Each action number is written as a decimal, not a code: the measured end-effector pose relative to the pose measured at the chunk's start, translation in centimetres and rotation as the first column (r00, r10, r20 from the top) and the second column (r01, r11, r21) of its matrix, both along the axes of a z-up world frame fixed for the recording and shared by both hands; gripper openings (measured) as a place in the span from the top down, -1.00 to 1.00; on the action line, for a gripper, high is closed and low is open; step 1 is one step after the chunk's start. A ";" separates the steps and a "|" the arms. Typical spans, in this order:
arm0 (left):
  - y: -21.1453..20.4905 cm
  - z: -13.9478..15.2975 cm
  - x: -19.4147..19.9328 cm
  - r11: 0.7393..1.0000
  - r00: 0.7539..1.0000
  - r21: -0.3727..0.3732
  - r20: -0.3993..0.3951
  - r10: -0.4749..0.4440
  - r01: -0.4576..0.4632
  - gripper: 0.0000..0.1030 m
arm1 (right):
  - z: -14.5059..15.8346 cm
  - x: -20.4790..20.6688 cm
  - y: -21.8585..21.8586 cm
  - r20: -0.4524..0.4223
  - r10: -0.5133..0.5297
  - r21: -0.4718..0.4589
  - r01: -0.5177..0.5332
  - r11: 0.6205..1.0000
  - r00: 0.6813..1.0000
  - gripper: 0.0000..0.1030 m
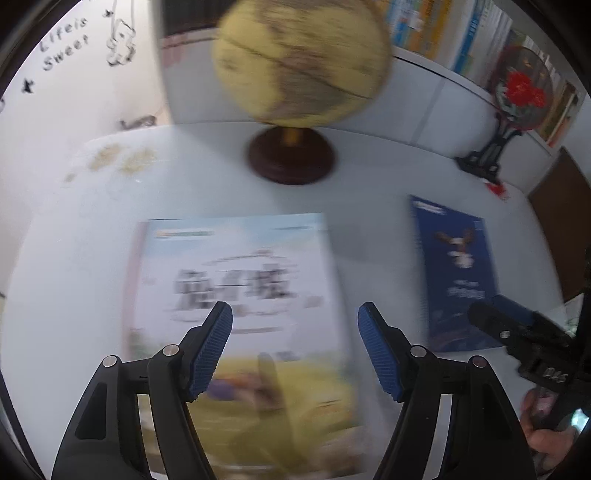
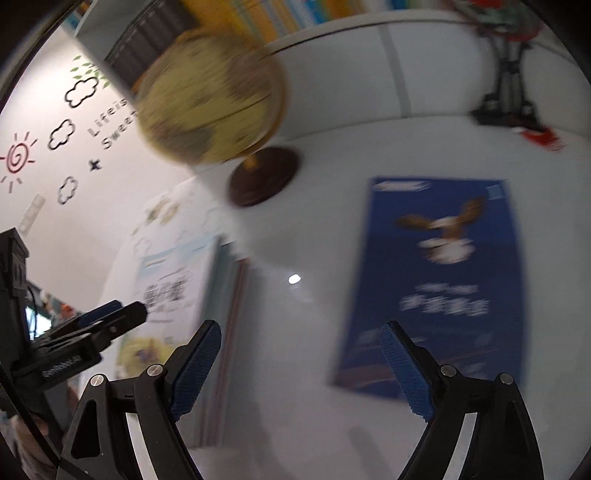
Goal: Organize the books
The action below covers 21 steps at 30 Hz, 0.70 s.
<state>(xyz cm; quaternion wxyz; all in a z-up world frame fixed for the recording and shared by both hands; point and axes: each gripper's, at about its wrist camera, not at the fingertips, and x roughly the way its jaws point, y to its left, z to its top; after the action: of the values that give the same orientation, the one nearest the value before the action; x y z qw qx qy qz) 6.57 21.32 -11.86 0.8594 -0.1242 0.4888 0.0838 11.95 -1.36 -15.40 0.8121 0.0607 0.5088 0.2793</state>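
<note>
**Observer:** What do you have on the left side?

**Operator:** My left gripper (image 1: 295,321) hangs over the pale book (image 1: 240,295), the one with the light blue top and yellow bottom on its cover. The jaws stand apart with nothing between them; the pads touch nothing. That book lies flat on the white desk (image 1: 92,258), and from the right wrist view it looks to be the top of a small stack (image 2: 221,314), with other edges showing along its side.

**Observer:** And the right?

**Operator:** My right gripper (image 2: 303,354) is spread wide and empty. It sits above bare desk, with the blue book (image 2: 443,277) just beside its right finger. That book, with a bird on its cover, lies flat and well apart from the pale one.

**Observer:** Anything else on the desk?

**Operator:** A yellow globe (image 1: 299,59) on a dark round base stands behind the books. Farther right is a round fan with red flowers (image 1: 524,92) on a black stand. A row of upright books (image 1: 443,33) fills the shelf behind. Everything is blurred, so I can't read the titles.
</note>
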 end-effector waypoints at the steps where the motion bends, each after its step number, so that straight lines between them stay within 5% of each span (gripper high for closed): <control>1: -0.8 -0.1 0.6 0.999 1.000 -0.048 0.004 0.007 -0.007 -0.34 | -0.1 0.4 -1.1 0.000 -0.016 -0.011 0.016 1.000 1.000 -0.70; 3: -2.9 -0.3 1.9 0.995 1.000 -0.100 0.010 0.000 0.001 -0.34 | -0.6 1.4 -3.4 -0.013 -0.044 -0.019 0.044 0.999 0.999 -0.70; 7: -7.9 -1.8 4.6 0.998 0.998 -0.037 -0.021 -0.059 0.058 -0.34 | -2.2 4.1 -8.4 -0.088 -0.128 -0.003 0.128 0.992 0.988 -0.70; 10: -10.4 -3.8 6.2 0.994 0.993 -0.057 -0.061 -0.099 0.095 -0.34 | -3.2 5.4 -11.2 -0.133 -0.172 0.040 0.179 0.983 0.976 -0.70; 21: -12.8 -8.1 9.1 0.990 0.990 -0.111 -0.108 -0.095 0.083 -0.34 | -6.0 8.1 -14.9 -0.227 -0.166 0.124 0.198 0.972 0.960 -0.71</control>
<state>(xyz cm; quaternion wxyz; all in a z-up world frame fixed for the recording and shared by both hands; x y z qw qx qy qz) 15.69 8.54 -19.95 0.8254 -0.1431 0.5455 0.0261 20.01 -16.24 -21.39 0.7681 0.1960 0.5640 0.2313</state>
